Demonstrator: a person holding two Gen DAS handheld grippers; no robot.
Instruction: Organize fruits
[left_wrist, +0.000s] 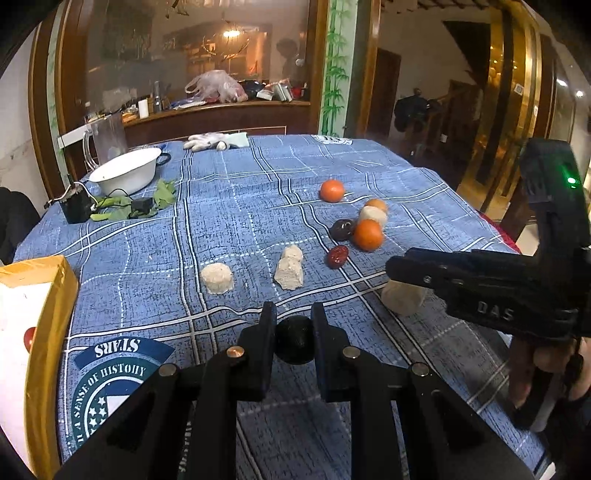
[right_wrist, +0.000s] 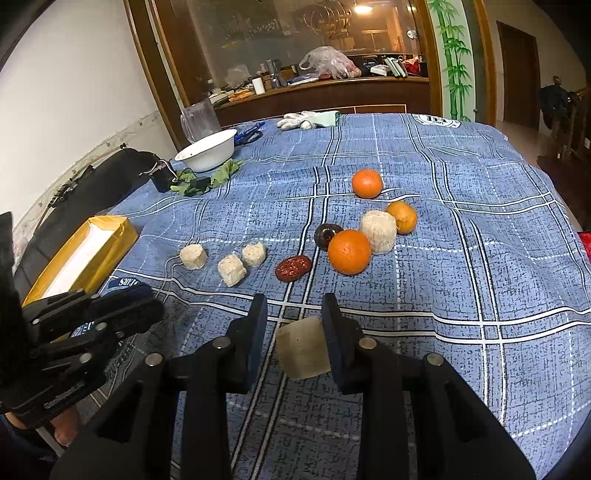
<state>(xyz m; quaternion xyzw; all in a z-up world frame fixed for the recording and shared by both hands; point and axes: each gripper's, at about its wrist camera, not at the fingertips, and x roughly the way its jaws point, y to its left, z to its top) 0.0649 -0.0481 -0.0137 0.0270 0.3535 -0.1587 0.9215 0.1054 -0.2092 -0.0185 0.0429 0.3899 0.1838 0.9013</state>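
Left claw (left_wrist: 294, 334) is clamped on a dark round fruit (left_wrist: 294, 339) above the tabletop (left_wrist: 229, 206). Right claw (right_wrist: 294, 317) stands part open; a pale block (right_wrist: 303, 349) touches its right finger only. Three oranges (right_wrist: 349, 252) lie beyond the block.

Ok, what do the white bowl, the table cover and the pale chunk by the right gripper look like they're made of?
White bowl: smooth and glossy, probably enamel or plastic; can't tell which.
Table cover: woven fabric, matte, with wrinkles and a printed plaid.
Pale chunk: rough, fibrous cut faces, likely peeled sugarcane or similar, though that's a guess.
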